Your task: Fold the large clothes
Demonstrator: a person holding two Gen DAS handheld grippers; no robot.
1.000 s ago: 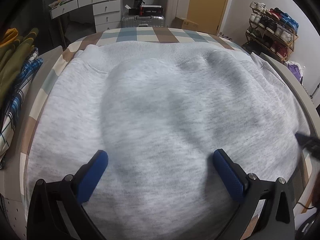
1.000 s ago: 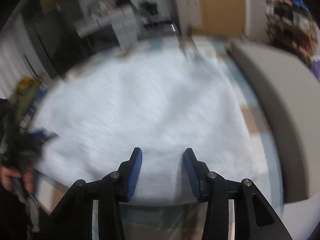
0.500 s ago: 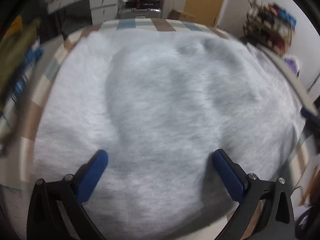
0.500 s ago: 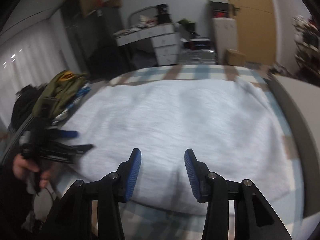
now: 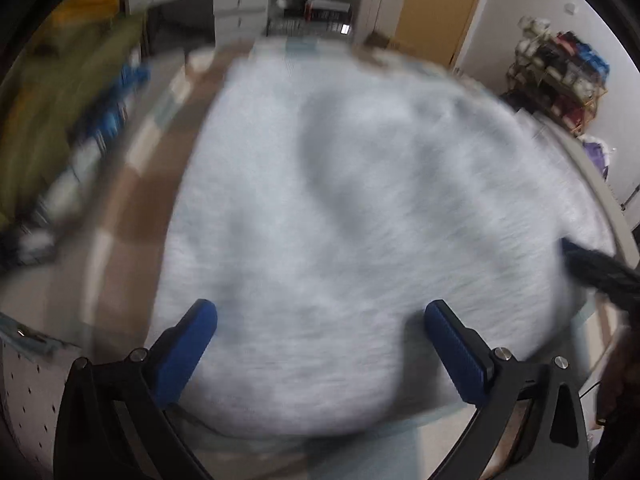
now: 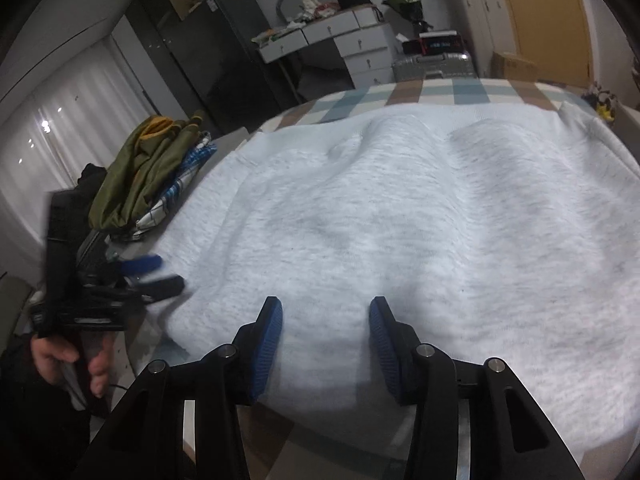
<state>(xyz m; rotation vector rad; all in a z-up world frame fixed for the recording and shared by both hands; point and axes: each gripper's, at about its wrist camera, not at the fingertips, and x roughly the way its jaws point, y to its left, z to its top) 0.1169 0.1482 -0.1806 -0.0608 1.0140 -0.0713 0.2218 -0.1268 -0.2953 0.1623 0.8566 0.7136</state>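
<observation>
Grey sweatshirt (image 6: 400,216): spread flat on bed (image 6: 436,90), unfolded; folding all left. Left gripper (image 5: 320,318) and right gripper (image 6: 326,312): jaws spread, empty, at near edge.

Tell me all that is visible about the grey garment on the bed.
The grey garment is a large, light heather-grey piece of soft fleecy knit, with a ribbed band along its far edge. It lies spread nearly flat over the checked bed cover, with a few low wrinkles, unfolded. The left gripper is at its left edge; the right gripper hovers open at its near edge. Neither visibly grips it.
</observation>
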